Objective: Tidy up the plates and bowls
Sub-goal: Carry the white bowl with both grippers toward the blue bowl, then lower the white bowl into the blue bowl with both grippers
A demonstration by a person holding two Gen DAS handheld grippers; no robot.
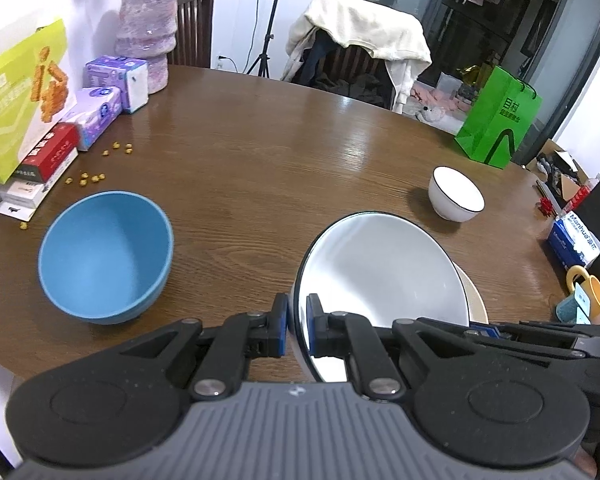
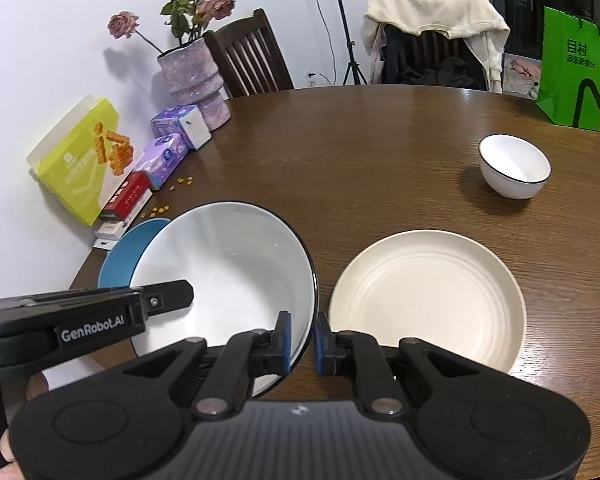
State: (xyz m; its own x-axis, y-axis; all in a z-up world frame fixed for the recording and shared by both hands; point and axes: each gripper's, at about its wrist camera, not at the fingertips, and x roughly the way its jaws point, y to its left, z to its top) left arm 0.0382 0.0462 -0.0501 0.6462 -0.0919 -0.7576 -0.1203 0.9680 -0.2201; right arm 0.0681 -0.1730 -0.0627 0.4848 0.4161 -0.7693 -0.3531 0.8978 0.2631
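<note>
I have both grippers — left gripper, right gripper — clamped on opposite rims of the large white bowl, sharing its weight, just left of the cream plate.

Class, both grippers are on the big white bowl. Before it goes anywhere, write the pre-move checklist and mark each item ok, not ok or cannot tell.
1. Left gripper clamped on the large white bowl rim: ok.
2. Right gripper clamped on the opposite rim: ok.
3. Bowl lifted clear of the table: cannot tell; it sits tilted.
4. Cream plate empty and free to receive it: ok.
5. Blue bowl apart from the held bowl: ok in the left wrist view, overlapped in the right.
6. Small white bowl out of the path: ok, farther back.
</note>
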